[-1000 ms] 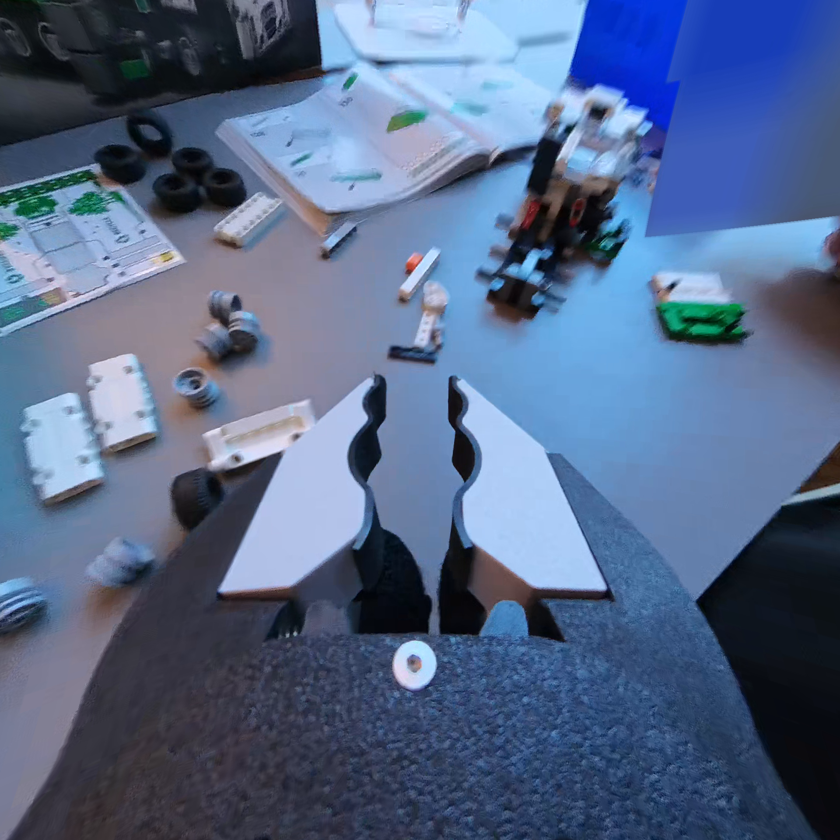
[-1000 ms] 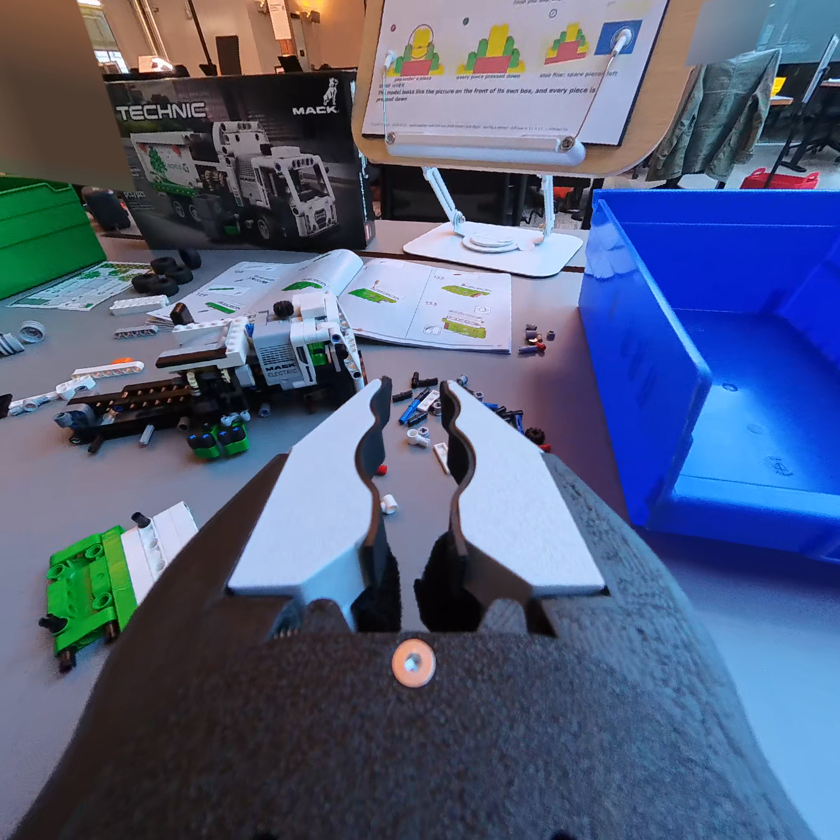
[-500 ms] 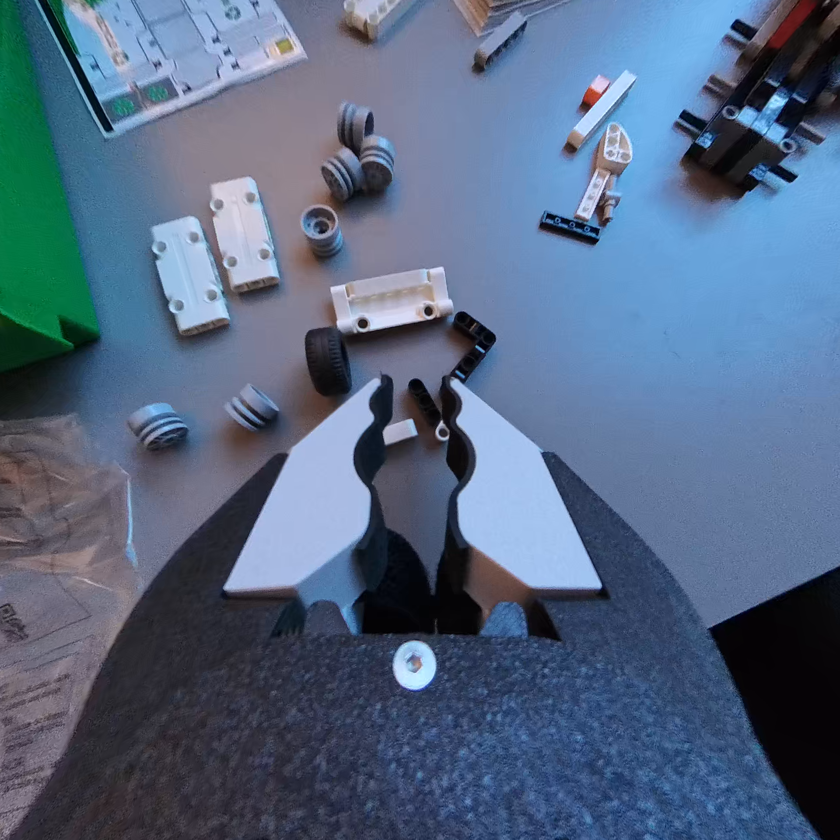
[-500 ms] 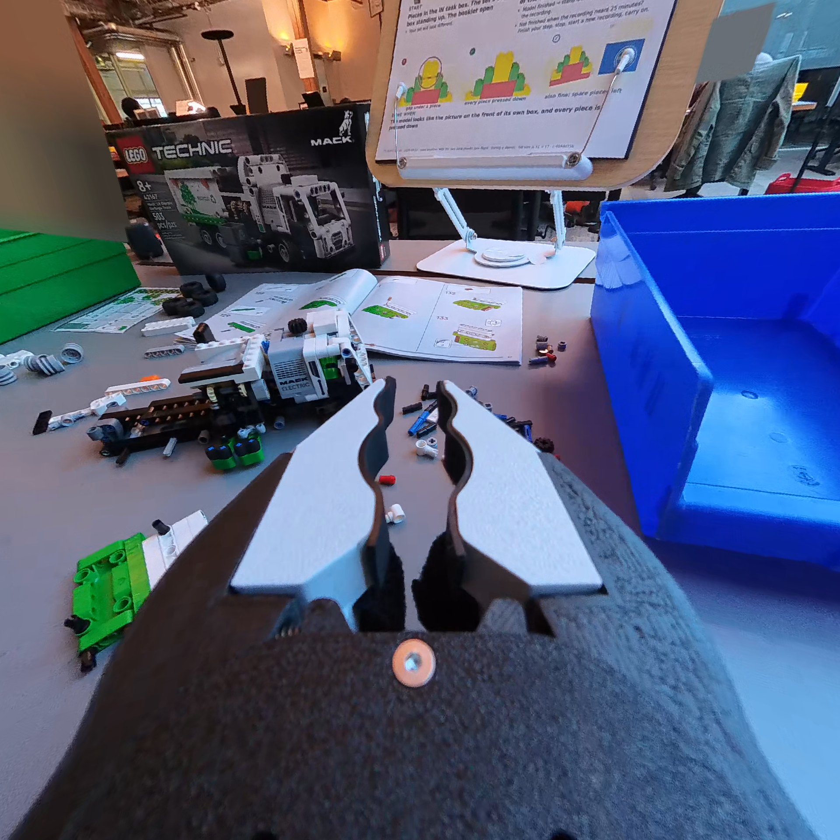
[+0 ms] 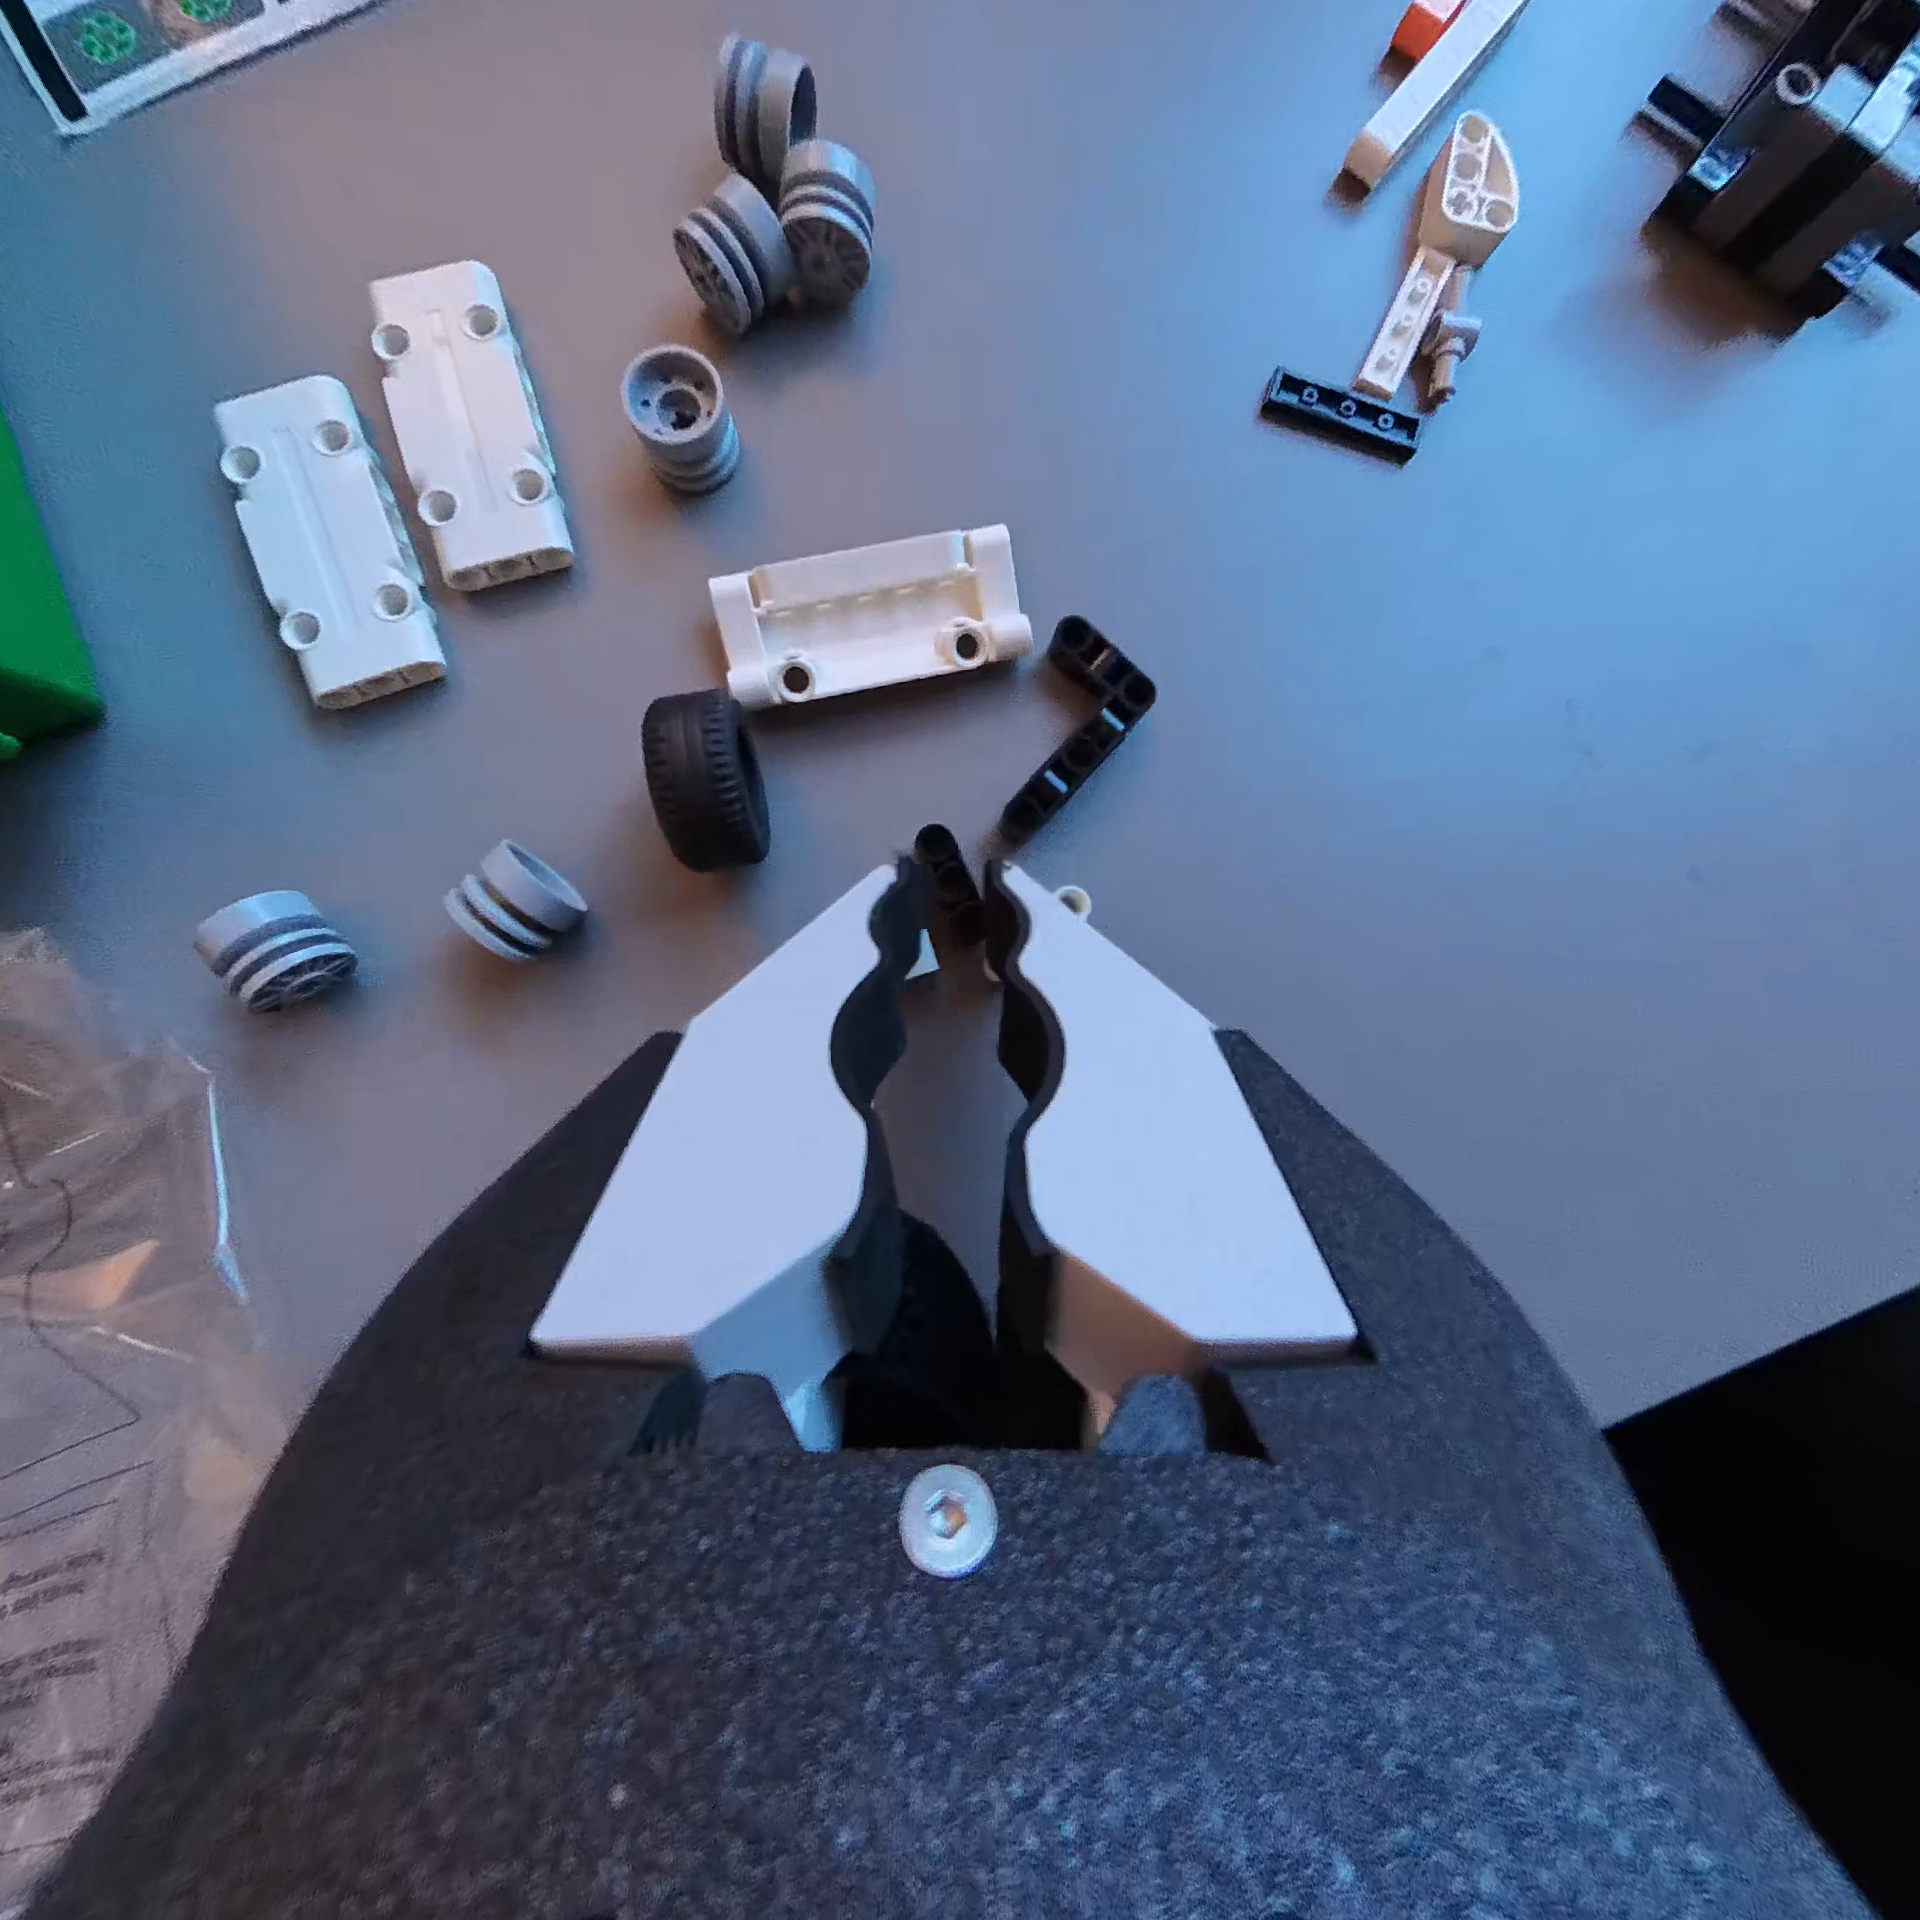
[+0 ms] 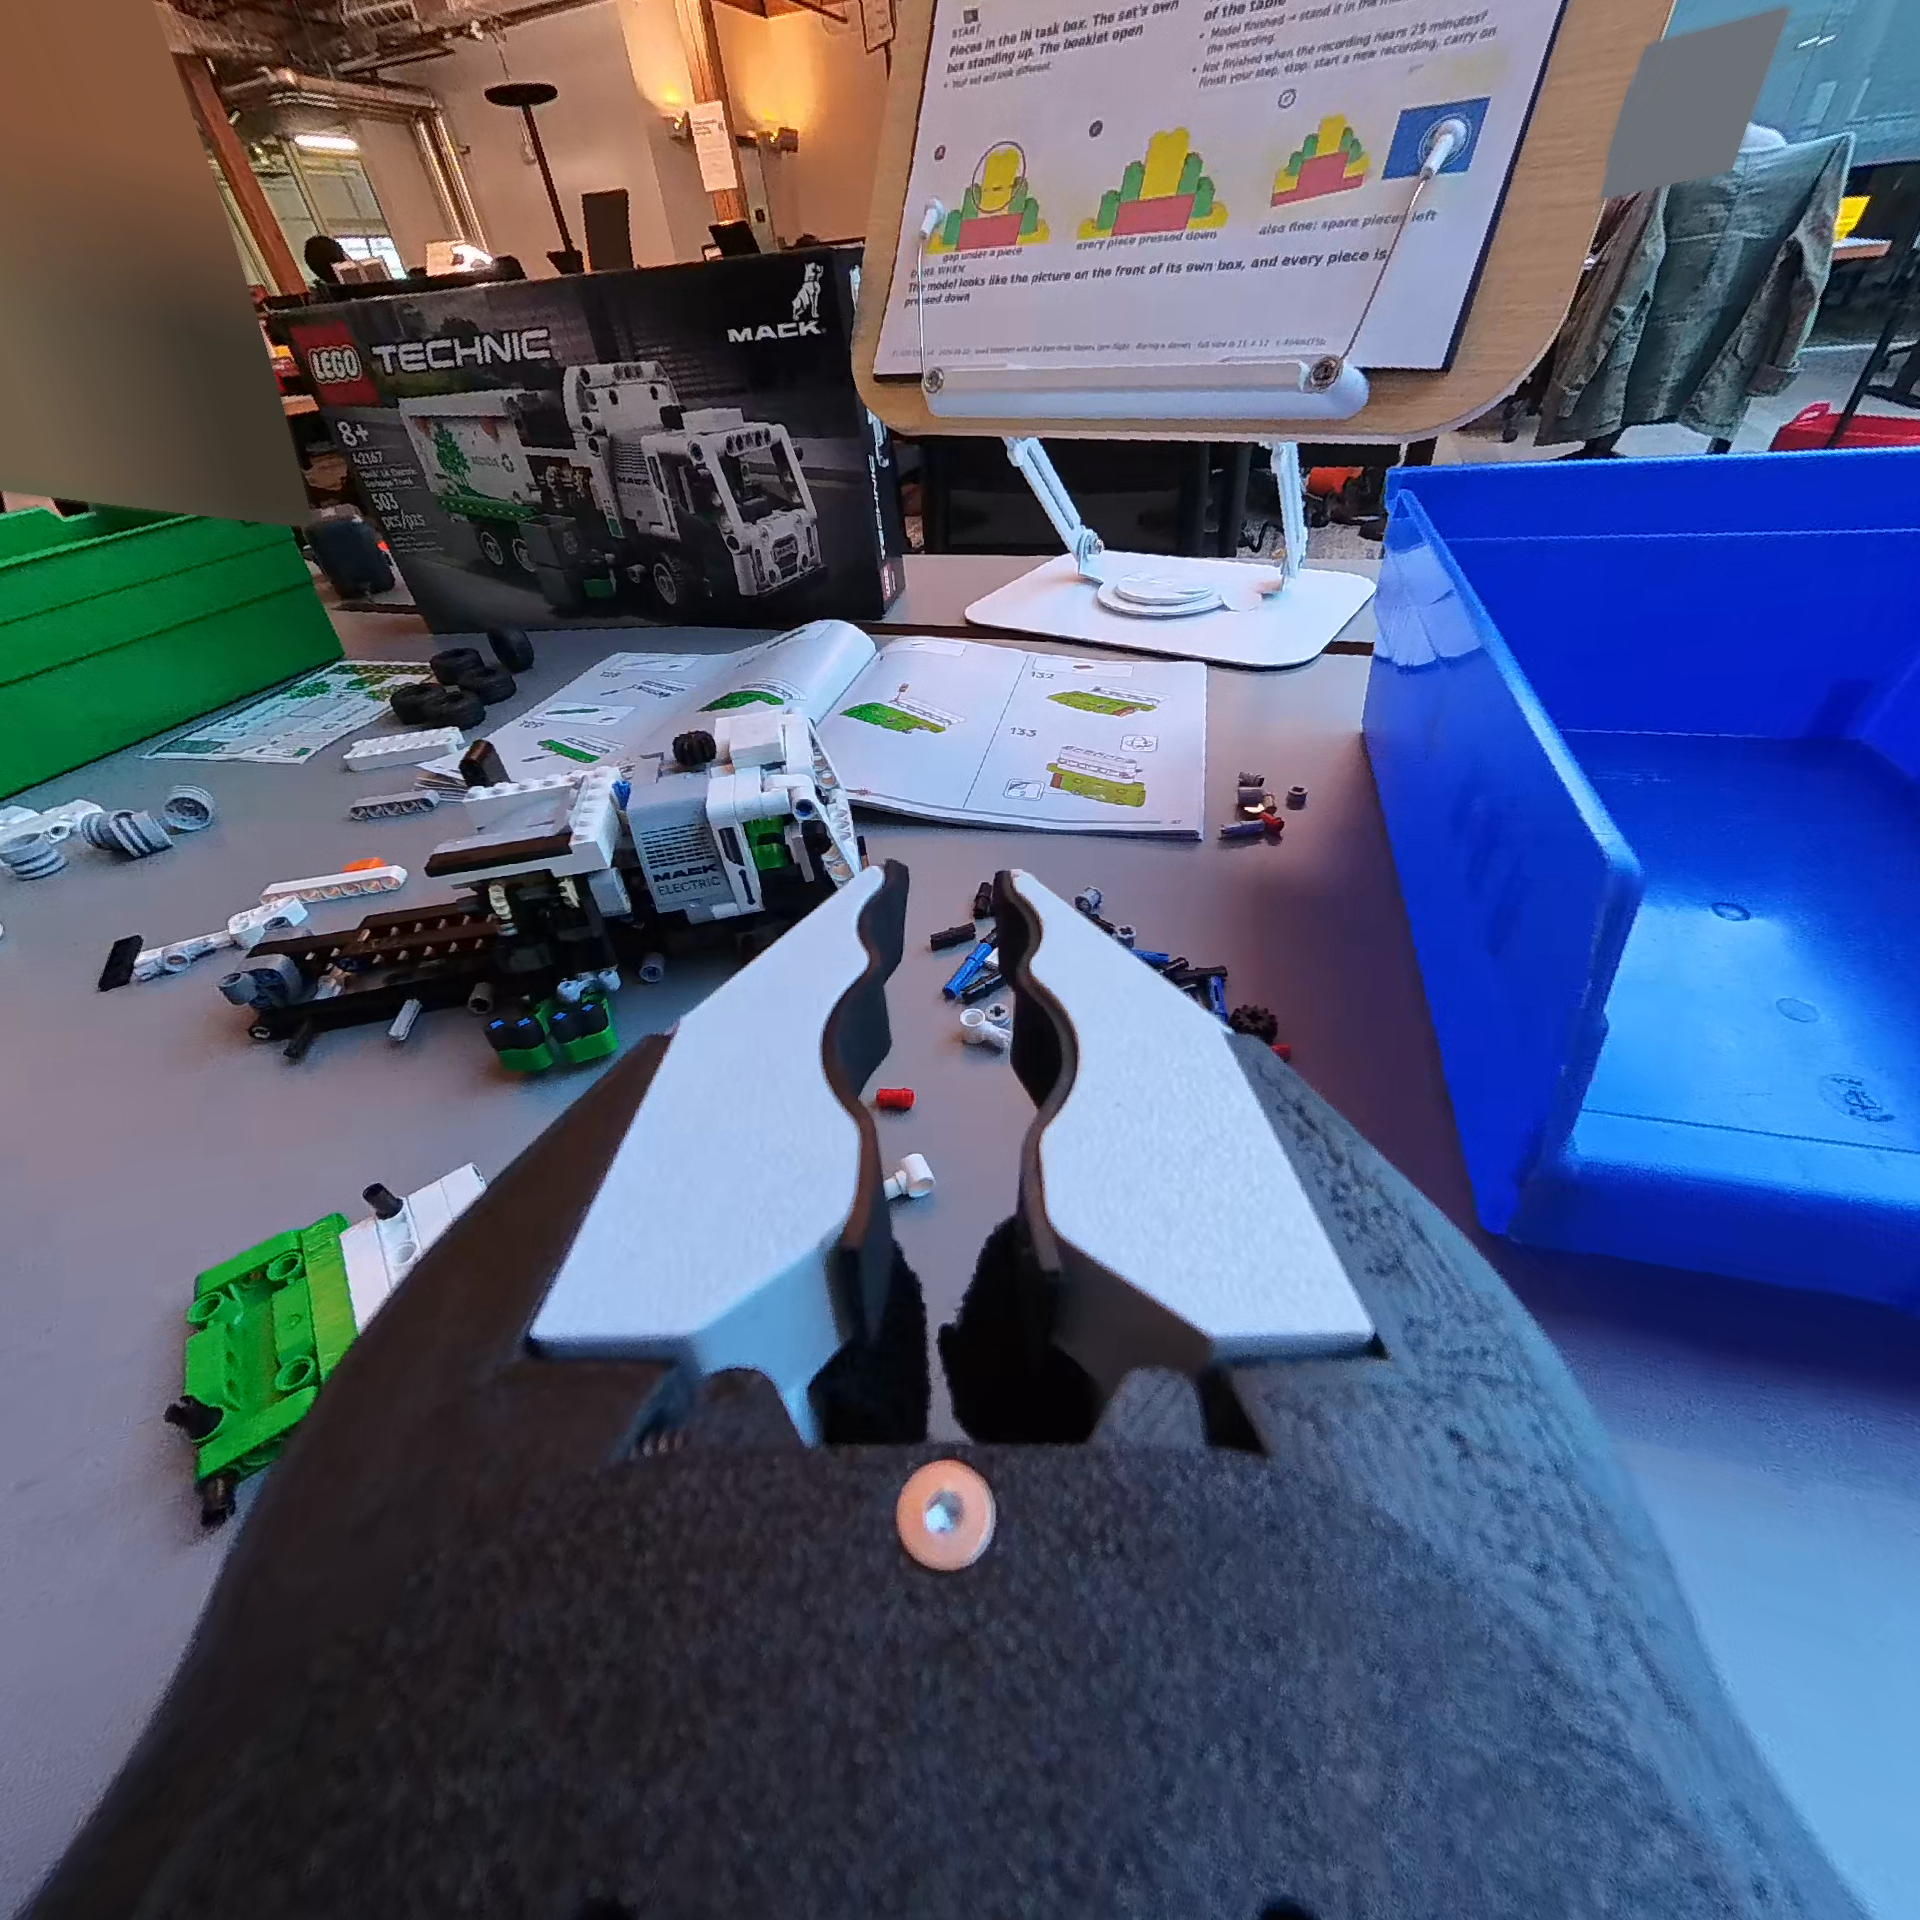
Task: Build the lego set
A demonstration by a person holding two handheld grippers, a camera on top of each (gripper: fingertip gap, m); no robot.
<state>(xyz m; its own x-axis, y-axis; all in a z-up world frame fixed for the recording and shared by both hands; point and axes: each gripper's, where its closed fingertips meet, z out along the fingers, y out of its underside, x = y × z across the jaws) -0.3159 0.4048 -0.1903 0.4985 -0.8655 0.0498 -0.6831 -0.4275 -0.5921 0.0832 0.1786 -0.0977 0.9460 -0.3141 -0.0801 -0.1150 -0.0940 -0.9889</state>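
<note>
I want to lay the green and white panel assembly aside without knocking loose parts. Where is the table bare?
Bare table lies right of the black bent beam, below the black flat piece. Another free strip sits between the truck chassis and the green panel. Crowded: the wheel hubs, white panels, and small pins beside the blue bin.

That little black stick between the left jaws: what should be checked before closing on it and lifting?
1. Black stick lies between the tips of the left gripper: ok.
2. Jaws closed on it: not ok, a gap shows on both sides.
3. Black tyre clear of the jaws: ok, it stands apart to the left.
4. Black bent beam clear: cannot tell, its near end lies close to the right tip.
5. Small white piece beside the right tip: cannot tell whether it touches.
6. Right gripper free to help: ok, open and empty above the table.
</note>
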